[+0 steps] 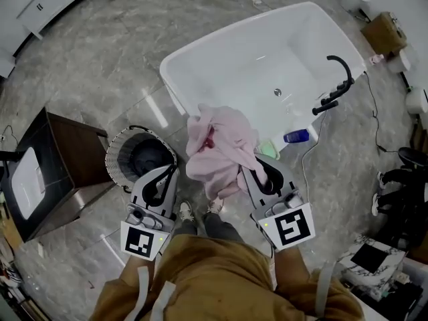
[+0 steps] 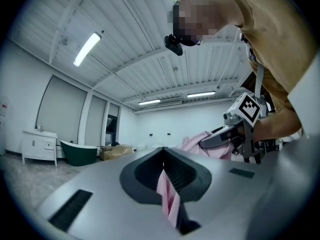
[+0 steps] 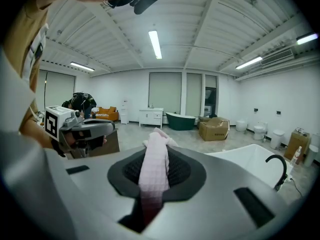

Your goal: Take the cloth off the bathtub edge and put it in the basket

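Observation:
A pink cloth (image 1: pixel 221 149) hangs bunched in the air between my two grippers, in front of the near rim of the white bathtub (image 1: pixel 267 59). My left gripper (image 1: pixel 172 172) is shut on a thin fold of the cloth (image 2: pixel 167 196). My right gripper (image 1: pixel 253 171) is shut on a thicker roll of the same cloth (image 3: pixel 152 176). The round basket (image 1: pixel 140 156), with a pale rim and dark inside, stands on the floor beside the left gripper. In the left gripper view the right gripper (image 2: pixel 235 129) shows with pink cloth behind it.
A dark wooden cabinet (image 1: pixel 67 159) stands left of the basket. A black faucet (image 1: pixel 338 82) curves over the tub's right rim, with a blue bottle (image 1: pixel 295 136) on the floor below it. A cardboard box (image 1: pixel 384 32) sits at the far right. The person's shoes (image 1: pixel 186 211) are just below the cloth.

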The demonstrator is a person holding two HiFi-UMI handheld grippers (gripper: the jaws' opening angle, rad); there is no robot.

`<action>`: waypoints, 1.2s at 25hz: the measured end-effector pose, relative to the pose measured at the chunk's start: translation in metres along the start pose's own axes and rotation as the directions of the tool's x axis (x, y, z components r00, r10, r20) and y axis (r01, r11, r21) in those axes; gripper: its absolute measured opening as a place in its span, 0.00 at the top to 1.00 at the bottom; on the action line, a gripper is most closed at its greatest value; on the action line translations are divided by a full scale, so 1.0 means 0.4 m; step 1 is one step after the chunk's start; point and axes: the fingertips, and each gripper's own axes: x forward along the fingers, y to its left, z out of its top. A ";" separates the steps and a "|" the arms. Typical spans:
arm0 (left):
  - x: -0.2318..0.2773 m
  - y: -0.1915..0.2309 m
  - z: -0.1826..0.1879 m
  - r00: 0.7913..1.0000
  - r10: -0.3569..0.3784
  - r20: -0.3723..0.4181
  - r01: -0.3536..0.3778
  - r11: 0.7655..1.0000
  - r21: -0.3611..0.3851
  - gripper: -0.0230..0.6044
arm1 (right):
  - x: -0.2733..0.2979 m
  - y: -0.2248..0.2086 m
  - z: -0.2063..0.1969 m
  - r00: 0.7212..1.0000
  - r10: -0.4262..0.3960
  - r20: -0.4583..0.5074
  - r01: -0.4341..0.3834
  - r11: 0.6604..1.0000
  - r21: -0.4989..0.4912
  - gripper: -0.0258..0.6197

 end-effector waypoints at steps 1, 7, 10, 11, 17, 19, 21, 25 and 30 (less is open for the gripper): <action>0.002 -0.003 0.001 1.000 -0.005 0.000 0.005 1.000 -0.002 0.95 | -0.002 -0.001 0.001 1.000 -0.005 0.003 0.005 1.000 -0.001 0.87; 0.005 -0.022 -0.010 0.999 -0.030 -0.009 0.030 0.999 -0.011 0.95 | -0.012 0.005 -0.007 1.000 -0.015 0.006 0.015 1.000 0.020 0.87; 0.008 -0.031 -0.005 1.000 -0.029 -0.012 0.028 1.000 -0.005 0.95 | -0.022 -0.001 -0.008 1.000 -0.014 0.010 0.014 0.999 0.030 0.87; 0.009 -0.032 -0.002 1.000 -0.024 -0.012 0.024 1.000 -0.001 0.95 | -0.024 -0.004 -0.006 1.000 -0.011 0.013 0.010 0.999 0.031 0.87; -0.009 -0.022 0.032 0.999 0.050 -0.020 -0.049 0.998 0.048 0.95 | -0.019 -0.002 0.041 0.997 0.059 0.059 -0.060 0.998 0.013 0.87; -0.028 -0.010 0.051 0.995 0.097 -0.019 -0.095 0.993 0.068 0.95 | -0.019 0.006 0.061 0.993 0.093 0.075 -0.094 0.996 0.008 0.87; -0.063 0.006 0.066 0.987 0.159 -0.018 -0.157 0.984 0.085 0.95 | -0.009 0.028 0.076 0.986 0.144 0.088 -0.144 0.990 -0.009 0.87; -0.162 0.050 0.077 0.954 0.300 -0.019 -0.297 0.951 0.084 0.95 | 0.032 0.104 0.109 0.959 0.260 0.116 -0.255 0.965 -0.054 0.87; -0.280 0.071 0.102 0.904 0.428 -0.009 -0.426 0.901 0.083 0.95 | 0.061 0.195 0.151 0.921 0.374 0.108 -0.364 0.926 -0.101 0.87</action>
